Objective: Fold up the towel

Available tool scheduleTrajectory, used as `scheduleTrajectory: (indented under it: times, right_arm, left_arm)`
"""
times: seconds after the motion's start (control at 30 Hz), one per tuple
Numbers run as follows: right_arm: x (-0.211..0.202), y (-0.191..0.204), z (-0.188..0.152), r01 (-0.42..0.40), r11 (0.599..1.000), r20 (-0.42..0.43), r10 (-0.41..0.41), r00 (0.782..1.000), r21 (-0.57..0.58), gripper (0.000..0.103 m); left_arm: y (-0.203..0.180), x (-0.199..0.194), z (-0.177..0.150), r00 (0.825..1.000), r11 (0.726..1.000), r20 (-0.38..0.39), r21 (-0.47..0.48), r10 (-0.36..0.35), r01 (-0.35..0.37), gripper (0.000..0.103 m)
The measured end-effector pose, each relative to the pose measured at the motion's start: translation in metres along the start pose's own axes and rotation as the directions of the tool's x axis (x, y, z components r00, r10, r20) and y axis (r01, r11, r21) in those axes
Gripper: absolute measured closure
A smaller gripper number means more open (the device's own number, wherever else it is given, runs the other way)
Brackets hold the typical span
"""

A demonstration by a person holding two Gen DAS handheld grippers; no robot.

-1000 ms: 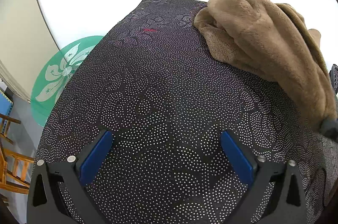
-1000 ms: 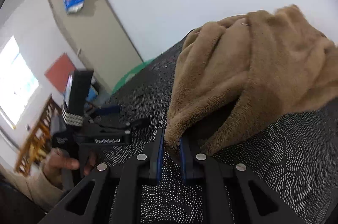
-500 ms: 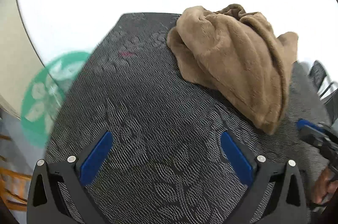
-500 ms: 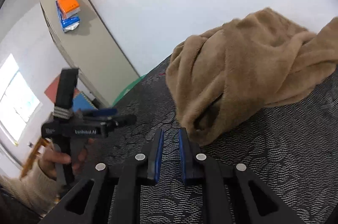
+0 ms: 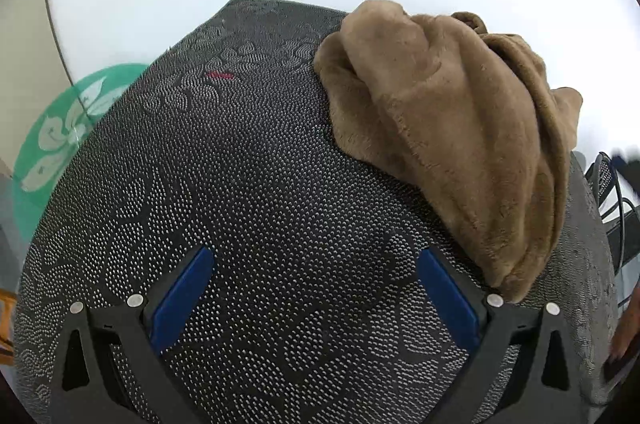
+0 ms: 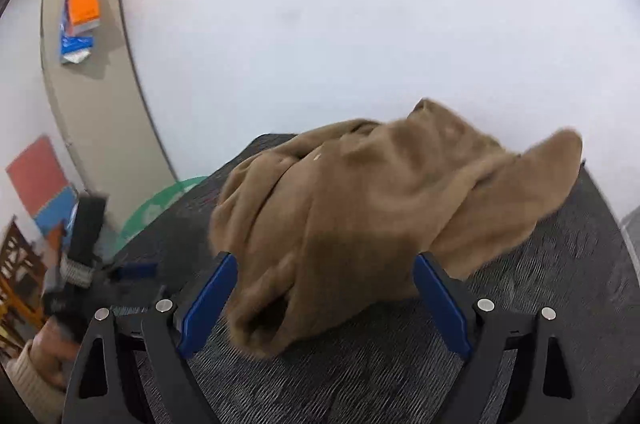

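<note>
Plainly, in the left wrist view, the left gripper (image 5: 312, 298) hangs with jaws spread and empty over the patterned tabletop (image 5: 240, 184), since the brown towel (image 5: 448, 128) lies bunched toward the far right corner. In the right wrist view, the right gripper (image 6: 324, 298) has just opened wide, the heap's near end between its pads but unpinched, presumably released for regrasping.

White wall (image 6: 360, 24), beige cabinet (image 6: 92, 96) — wooden chair (image 6: 16, 276)
</note>
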State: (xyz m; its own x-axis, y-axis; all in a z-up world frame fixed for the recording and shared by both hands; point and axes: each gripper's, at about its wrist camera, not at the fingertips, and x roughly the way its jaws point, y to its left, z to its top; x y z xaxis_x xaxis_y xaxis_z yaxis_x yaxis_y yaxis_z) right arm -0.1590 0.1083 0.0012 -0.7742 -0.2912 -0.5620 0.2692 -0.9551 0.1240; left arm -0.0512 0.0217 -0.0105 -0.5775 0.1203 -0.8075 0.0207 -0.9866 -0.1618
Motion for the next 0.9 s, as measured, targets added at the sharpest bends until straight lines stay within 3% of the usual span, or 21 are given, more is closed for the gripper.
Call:
scheduleTrajectory:
  times: [0.1,0.23,0.33,0.4,0.47,0.53,0.6,0.7,0.9]
  right_arm:
    - [0.022,-0.007,0.026,-0.006,0.999,-0.015,0.006,1.000,0.042,0.011]
    - [0.063,-0.035,0.059,0.019,0.971,-0.065,-0.003,0.998,0.239,0.011]
    - [0.094,-0.063,0.074,0.099,0.909,-0.131,-0.050,0.990,0.404,0.011]
    - [0.114,-0.073,0.080,0.171,0.886,-0.178,-0.102,0.979,0.431,0.011]
    - [0.130,-0.077,0.084,0.225,0.887,-0.206,-0.151,0.967,0.404,0.012]
    - [0.144,-0.079,0.083,0.253,0.896,-0.236,-0.174,0.956,0.365,0.023]
    - [0.154,-0.085,0.074,0.260,0.897,-0.269,-0.167,0.948,0.358,0.076]
    - [0.143,-0.095,0.059,0.260,0.893,-0.255,-0.171,0.952,0.369,0.086]
    - [0.072,-0.106,0.041,0.266,0.900,-0.122,-0.238,0.964,0.345,0.091]
  left_arm:
    - [-0.002,0.006,-0.003,1.000,0.999,0.007,0.027,0.028,-0.028,0.000]
    - [-0.008,0.008,-0.005,0.999,0.997,0.001,0.051,0.052,-0.052,0.000]
    - [-0.009,0.012,-0.005,0.998,0.997,0.000,0.057,0.059,-0.058,0.000]
    - [-0.010,0.014,-0.005,0.998,0.996,0.001,0.059,0.061,-0.061,0.000]
    - [-0.011,0.016,-0.006,0.997,0.995,-0.001,0.066,0.071,-0.071,0.000]
    - [-0.012,0.019,-0.004,0.997,0.994,-0.006,0.073,0.082,-0.082,0.000]
    - [-0.012,0.022,-0.002,0.996,0.993,-0.010,0.079,0.091,-0.090,0.000]
    - [-0.017,0.017,-0.004,0.995,0.992,-0.001,0.081,0.095,-0.094,0.000]
    - [-0.025,0.016,-0.005,0.996,0.992,0.007,0.080,0.092,-0.093,0.000]
